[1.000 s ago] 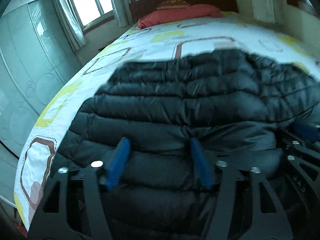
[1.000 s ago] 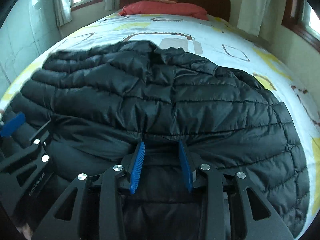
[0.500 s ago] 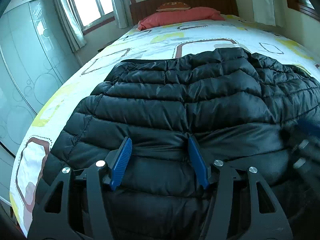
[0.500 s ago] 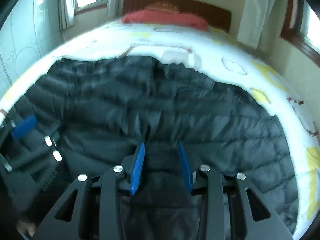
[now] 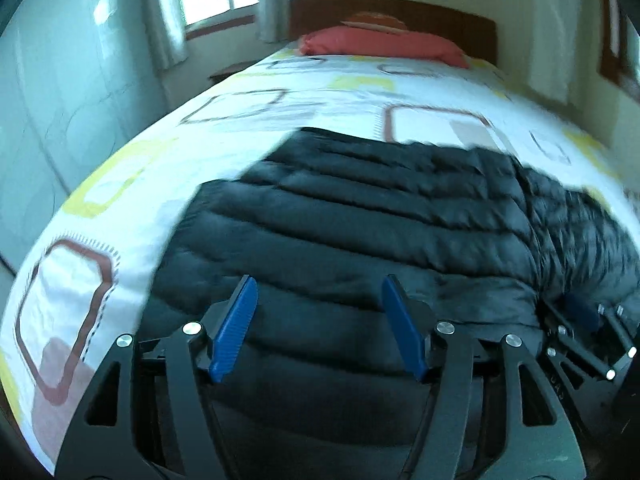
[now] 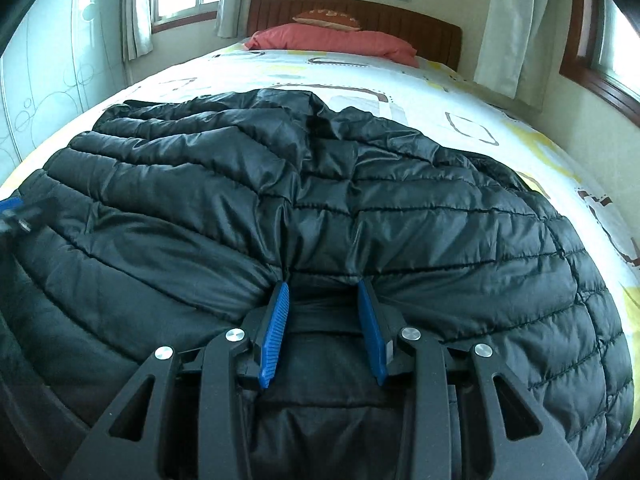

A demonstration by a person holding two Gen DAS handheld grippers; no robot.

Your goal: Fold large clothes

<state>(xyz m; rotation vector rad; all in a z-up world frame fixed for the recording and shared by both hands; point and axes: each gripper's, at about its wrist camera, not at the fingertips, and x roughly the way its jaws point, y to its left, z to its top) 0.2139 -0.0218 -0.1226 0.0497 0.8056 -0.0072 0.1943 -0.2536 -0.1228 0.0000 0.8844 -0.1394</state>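
Observation:
A black quilted puffer jacket (image 5: 380,232) lies spread on the bed, also filling the right wrist view (image 6: 320,200). My left gripper (image 5: 320,292) hangs over the jacket's near edge with its blue fingers wide apart and no fabric pinched between them. My right gripper (image 6: 324,292) has its blue fingers closer together, with a bunched fold of the jacket's near edge between them. The right gripper also shows at the right edge of the left wrist view (image 5: 584,320). The left gripper shows blurred at the left edge of the right wrist view (image 6: 20,212).
The bed sheet (image 5: 120,184) is white with yellow and brown squares. A red pillow (image 6: 332,40) and a wooden headboard (image 6: 420,20) lie at the far end. A glass wardrobe (image 5: 60,100) stands left. Curtained windows (image 6: 508,28) are at the back and right.
The left gripper has swung left and drawn back, so more sheet shows on its left and the view is blurred. The right gripper has steadied, still holding the bunched fabric.

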